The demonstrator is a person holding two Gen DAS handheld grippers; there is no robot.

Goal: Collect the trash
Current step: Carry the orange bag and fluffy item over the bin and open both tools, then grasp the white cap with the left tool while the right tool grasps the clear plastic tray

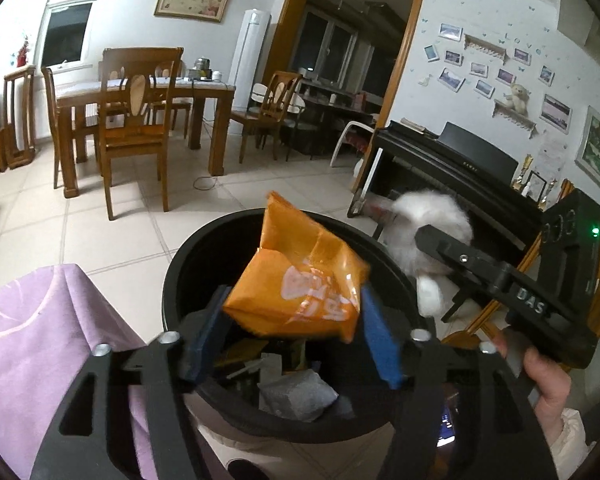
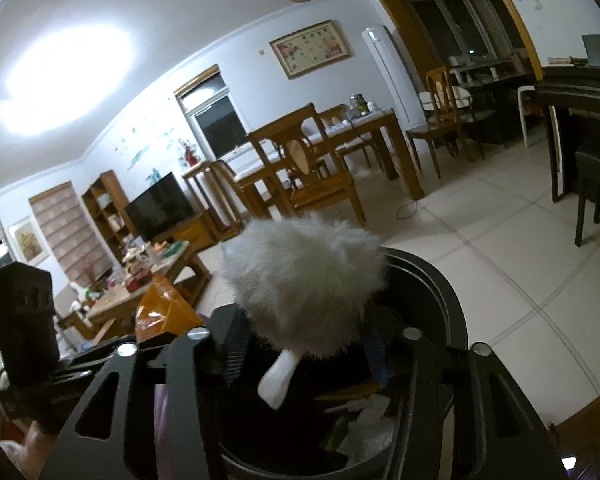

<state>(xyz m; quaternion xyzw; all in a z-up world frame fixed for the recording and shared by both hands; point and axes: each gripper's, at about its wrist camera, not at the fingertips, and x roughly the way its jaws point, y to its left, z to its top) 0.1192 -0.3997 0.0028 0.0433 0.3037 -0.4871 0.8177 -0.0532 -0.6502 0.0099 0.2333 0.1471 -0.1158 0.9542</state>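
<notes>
Both grippers hover over the bin (image 1: pixel 188 264) at lower centre (already part-full). Left gripper (image 1: pixel 292 320) clamps an orange wrapper (image 1: pixel 300 280); right gripper (image 2: pixel 304 344) clamps a white fluffy thing (image 2: pixel 304 280). Neither is dropped yet.

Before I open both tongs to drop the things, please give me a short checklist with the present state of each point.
1. Orange packet held in left tongs: ok.
2. Packet over the black bin opening: ok.
3. White fluffy item held in right tongs: ok.
4. Fluffy item fully over the opening: cannot tell.
5. Room left in bin, trash lies low: ok.
</notes>
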